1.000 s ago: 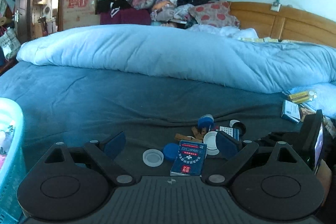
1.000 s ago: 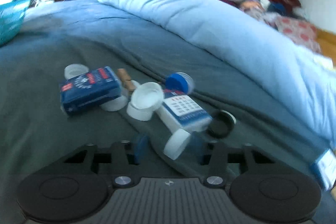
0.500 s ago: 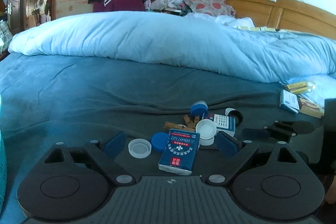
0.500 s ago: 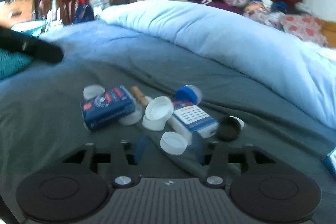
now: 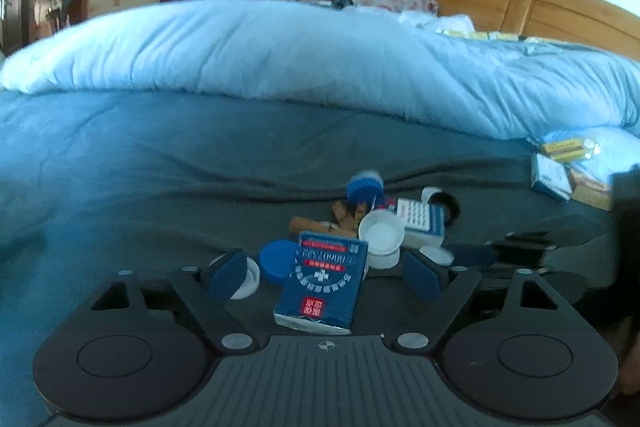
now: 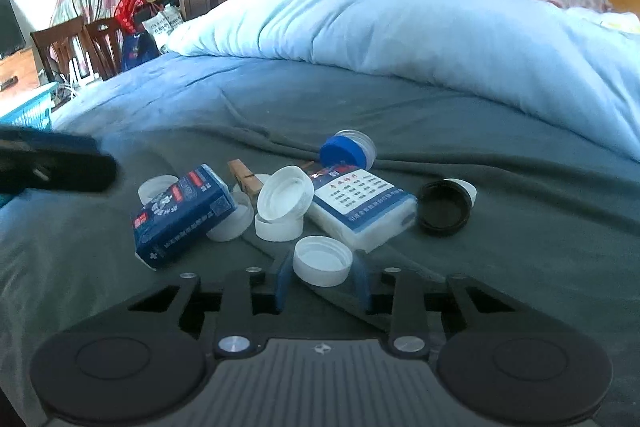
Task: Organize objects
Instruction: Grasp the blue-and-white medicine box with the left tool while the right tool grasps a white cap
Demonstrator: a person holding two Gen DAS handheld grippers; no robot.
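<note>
The working surface is a dark grey-blue bedsheet (image 6: pixel 500 267), with a light blue duvet (image 6: pixel 420 35) bunched along its far side. The task items lie in one loose cluster on the sheet. The left gripper (image 5: pixel 326 273) has just been closing; its jaws stand apart on either side of a dark blue carton (image 5: pixel 324 283) with red and white print, and the pads do not press on it, so it holds nothing. A blue cap (image 5: pixel 276 261) lies just left of the carton, and a white cap (image 5: pixel 246 277) sits partly behind the left finger. The right gripper (image 6: pixel 322 285) has also just been closing; its jaws are narrow and flank a white bottle cap (image 6: pixel 323 259) that lies open side up, and whether the pads press on it cannot be told. Beyond that cap lie a white box (image 6: pixel 362 211) with blue printing, a stacked pair of white caps (image 6: pixel 282 205), a wooden clothespin (image 6: pixel 244 181), a blue-capped clear container (image 6: pixel 348 149) on its side, and a black lid (image 6: pixel 444 209) to the right. Near the duvet edge, well apart from the cluster, lie several small cartons (image 5: pixel 560 167). A teal basket (image 6: pixel 28 109) stands at the far left.
</note>
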